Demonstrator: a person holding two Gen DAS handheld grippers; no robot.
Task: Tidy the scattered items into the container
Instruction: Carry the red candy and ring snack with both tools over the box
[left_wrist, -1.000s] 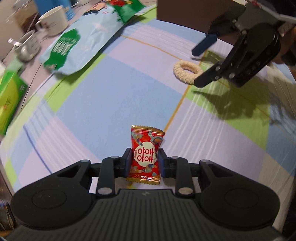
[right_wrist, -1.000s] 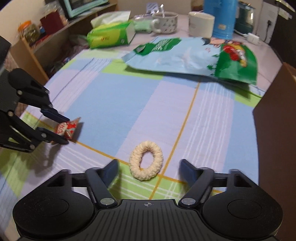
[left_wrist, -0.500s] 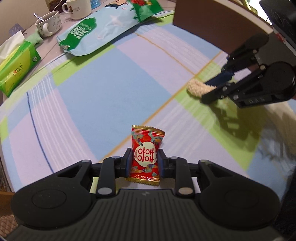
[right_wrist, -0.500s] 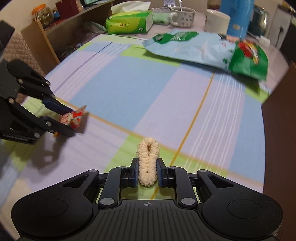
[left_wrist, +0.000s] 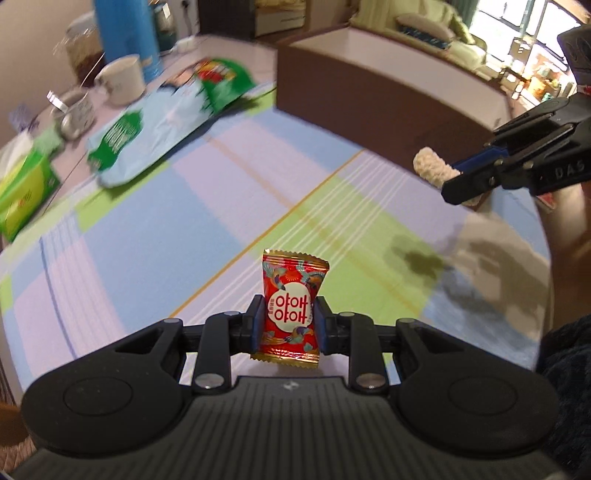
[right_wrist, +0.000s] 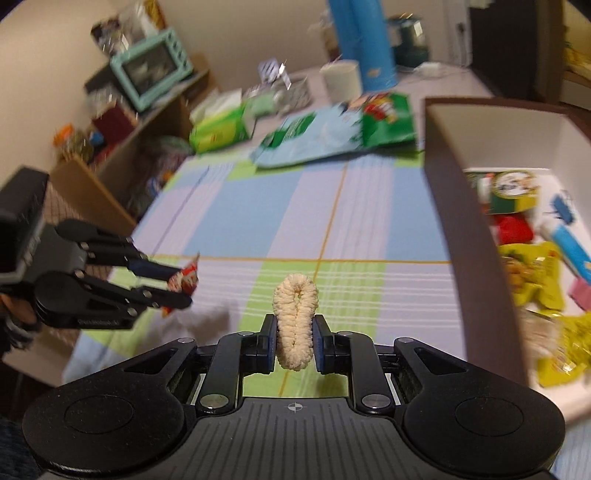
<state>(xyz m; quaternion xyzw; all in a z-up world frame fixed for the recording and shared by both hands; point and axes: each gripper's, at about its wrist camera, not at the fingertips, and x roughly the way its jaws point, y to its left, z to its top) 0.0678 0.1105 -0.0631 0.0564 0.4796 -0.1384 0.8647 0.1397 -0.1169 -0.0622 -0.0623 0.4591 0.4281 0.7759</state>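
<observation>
Two items are held clear of the checked tablecloth (right_wrist: 258, 214), one per gripper. The left gripper (left_wrist: 289, 325) is clamped on a red candy packet (left_wrist: 291, 306), gripped across its lower half; the foil looks light, thin and likely slippery, so a mid-body hold suits it better than the crimped edges. The right gripper (right_wrist: 294, 339) is clamped on a cream hair scrunchie (right_wrist: 295, 317), squeezed flat into a narrow loop; it appears soft, light and springy, unlikely to slip or suffer damage. The brown container (right_wrist: 465, 206), right of both grippers, already holds assorted packets.
</observation>
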